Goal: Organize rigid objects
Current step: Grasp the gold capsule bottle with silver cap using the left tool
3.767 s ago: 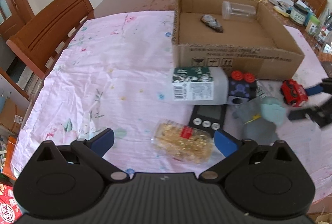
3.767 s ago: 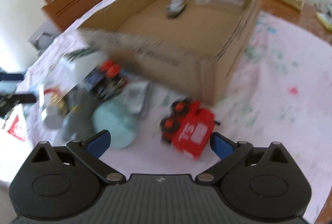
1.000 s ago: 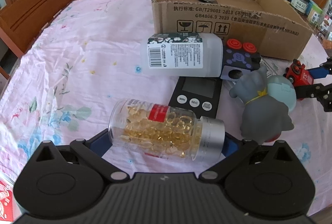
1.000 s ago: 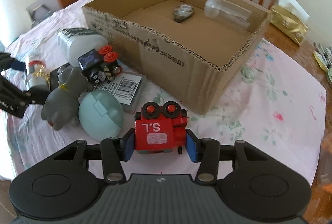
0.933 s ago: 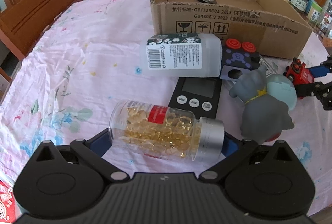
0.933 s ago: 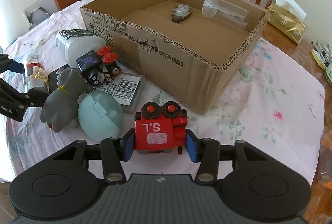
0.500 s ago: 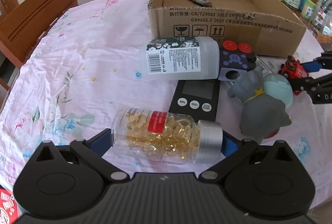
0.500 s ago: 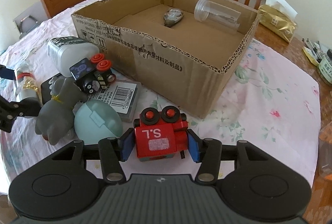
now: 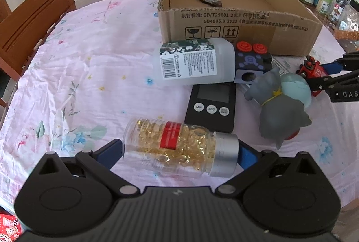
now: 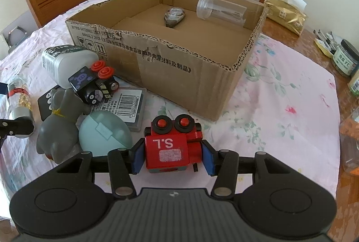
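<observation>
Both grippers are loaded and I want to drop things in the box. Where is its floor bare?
The cardboard box floor is bare in its near half and right side. The dark stone and clear jar crowd the far wall. Outside its left front corner the cloth is cluttered.

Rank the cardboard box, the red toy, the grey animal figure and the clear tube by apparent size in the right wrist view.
1. Cardboard box, largest by far.
2-3. Red toy and grey figure look alike; both sit near the camera, so no ranking.
4. Clear tube, smallest, though farthest away.
</observation>
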A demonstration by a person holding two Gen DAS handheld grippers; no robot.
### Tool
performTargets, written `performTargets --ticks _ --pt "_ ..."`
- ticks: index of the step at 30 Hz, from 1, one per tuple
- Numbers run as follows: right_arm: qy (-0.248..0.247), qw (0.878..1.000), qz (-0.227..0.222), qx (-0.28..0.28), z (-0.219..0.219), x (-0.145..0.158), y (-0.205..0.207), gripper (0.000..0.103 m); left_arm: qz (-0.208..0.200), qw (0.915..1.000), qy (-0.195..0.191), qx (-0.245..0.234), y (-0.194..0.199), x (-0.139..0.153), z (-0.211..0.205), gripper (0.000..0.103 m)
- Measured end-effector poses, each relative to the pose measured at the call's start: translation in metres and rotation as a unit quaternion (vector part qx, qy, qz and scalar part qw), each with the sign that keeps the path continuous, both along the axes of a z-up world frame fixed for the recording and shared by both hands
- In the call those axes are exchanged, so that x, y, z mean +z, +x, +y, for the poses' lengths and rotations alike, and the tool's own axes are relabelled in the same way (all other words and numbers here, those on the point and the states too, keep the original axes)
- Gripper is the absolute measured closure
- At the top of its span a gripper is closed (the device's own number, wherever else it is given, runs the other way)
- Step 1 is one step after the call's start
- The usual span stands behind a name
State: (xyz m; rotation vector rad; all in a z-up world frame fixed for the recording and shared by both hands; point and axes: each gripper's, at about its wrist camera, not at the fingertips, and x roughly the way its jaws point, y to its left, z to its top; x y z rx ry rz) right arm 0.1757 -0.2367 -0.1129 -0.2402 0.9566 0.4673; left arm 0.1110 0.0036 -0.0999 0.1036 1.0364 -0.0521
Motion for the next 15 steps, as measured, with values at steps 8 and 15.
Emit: performTargets --ticks 8,15 --pt "-0.003 1.000 0.002 -0.005 0.0001 0.0003 -0.0026 0.047 -0.002 0.9998 0.003 -0.019 0.0008 0.0020 0.0013 0.001" --pt "-0.005 1.000 0.005 -0.008 -0.0001 0.0008 -0.0030 0.047 -0.002 0.9992 -0.004 -0.039 0.0006 0.0047 0.0054 0.006"
